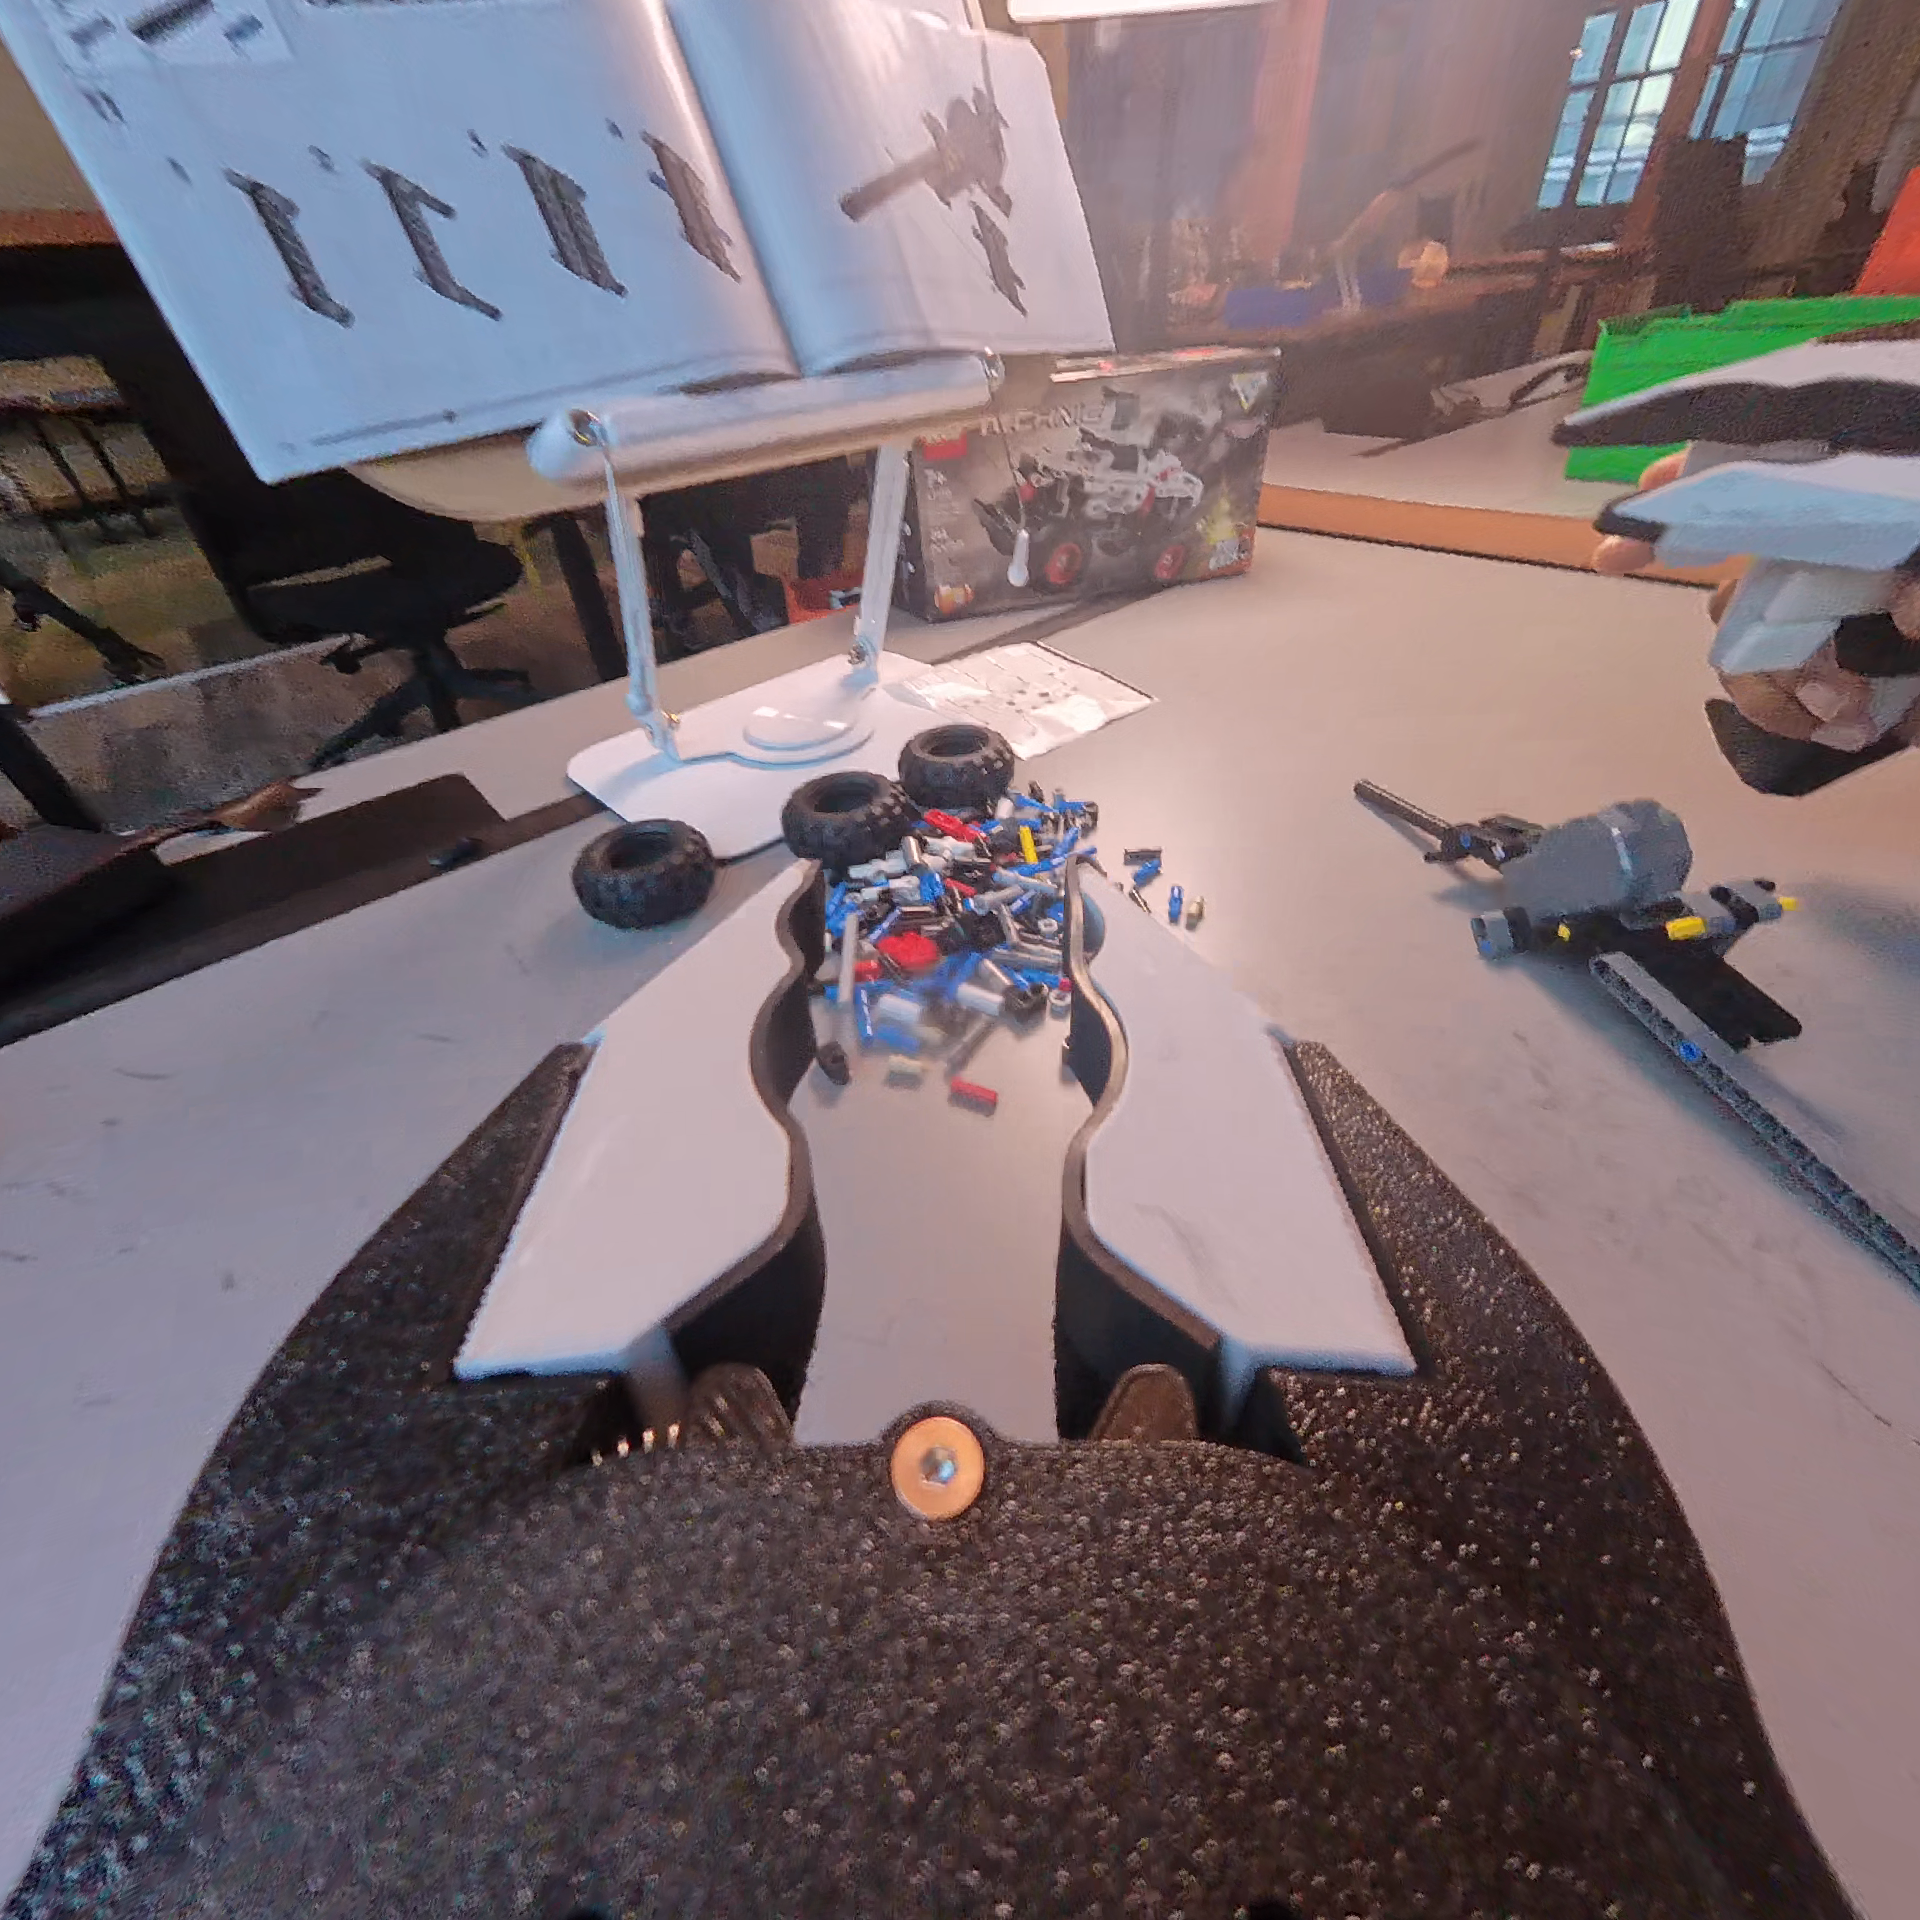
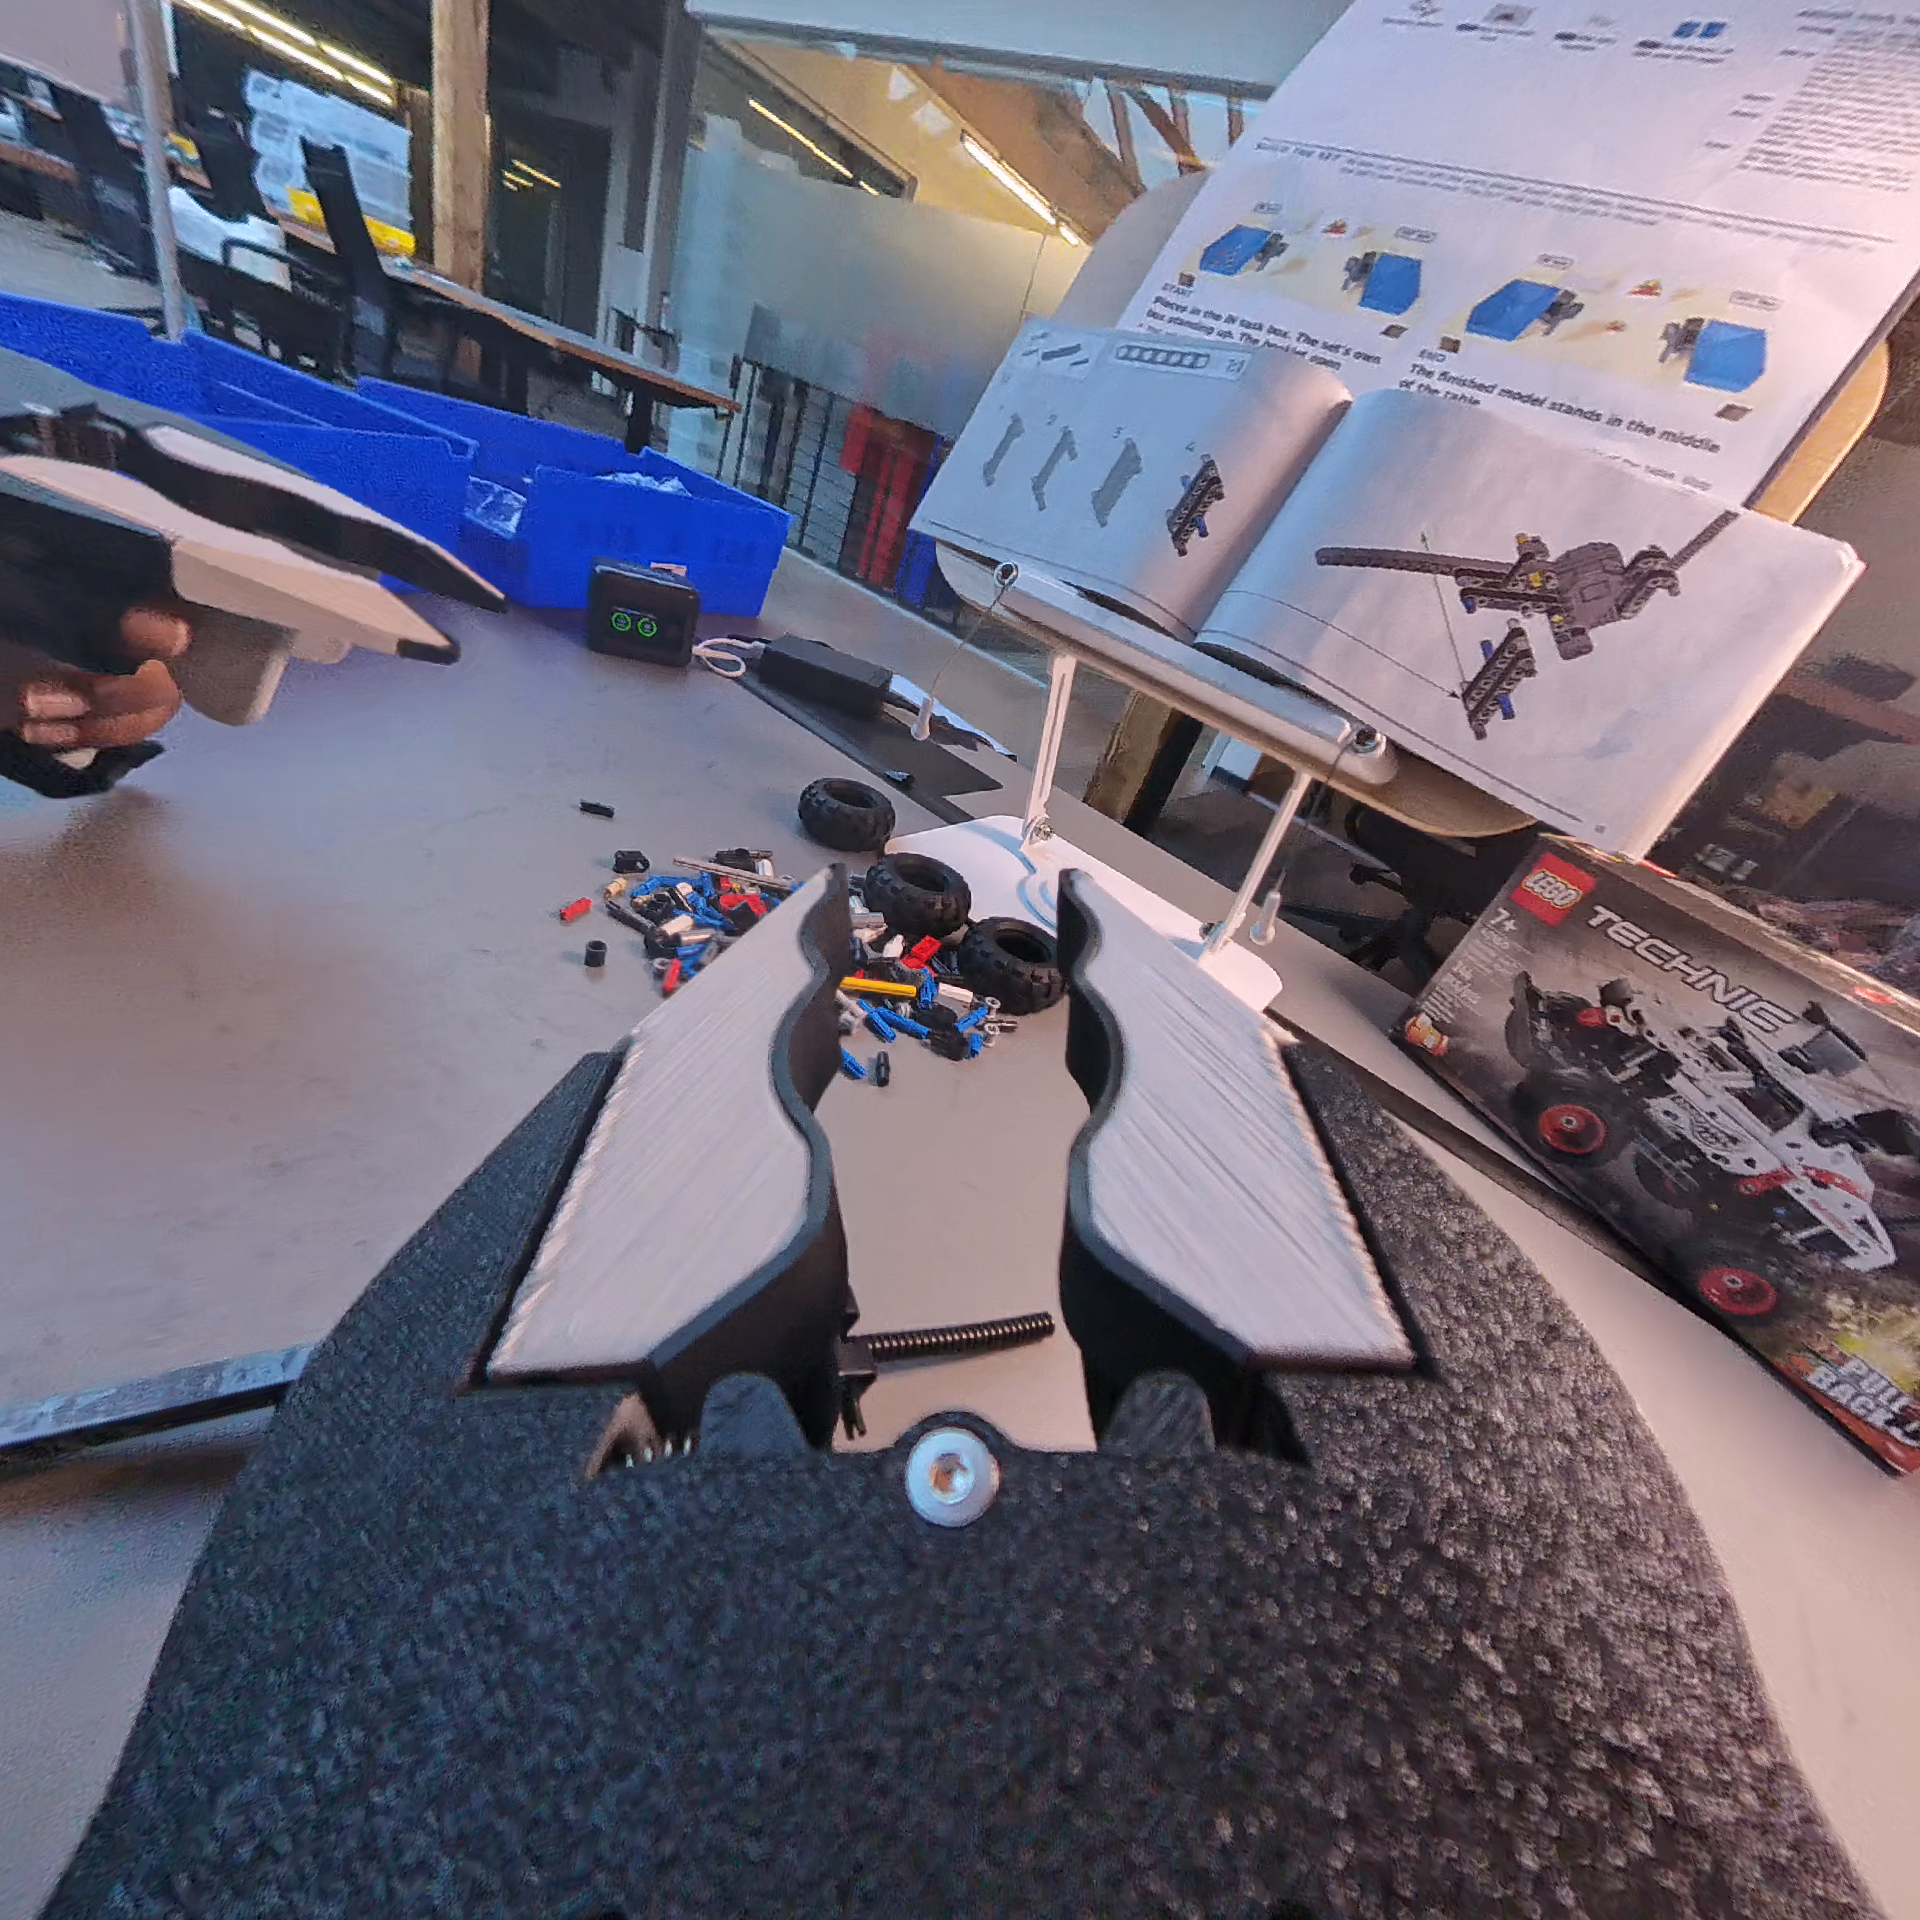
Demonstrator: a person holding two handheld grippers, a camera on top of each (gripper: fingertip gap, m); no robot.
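Parts pile: we are looking at a heap of small blue, black, red, grey and yellow building pieces [image 1: 940, 940] lying on the grey table [image 1: 312, 1039], in its middle, just near of the white stand's base.
Tyres: three black knobbly tyres [image 1: 642, 871] are sitting at the far and left edge of the pile, two touching it, one apart to the left.
Half-built model: a grey and black assembly with a long beam [image 1: 1621, 914] is lying to the right of the pile, well apart from it.
Left tongs: our left tongs [image 1: 940, 914] are hanging spread wide over the near part of the pile, holding nothing; we cannot tell whether the tips are touching the pieces.
Right tongs: our right tongs [image 2: 951, 914] are also standing spread and empty, above the pile and the tyres.
Booklet: an open instruction booklet [image 2: 1351, 540] is resting on the white stand [image 1: 727, 748] at the far side.
Box: the printed set box [image 2: 1683, 1122] is lying right of the stand.
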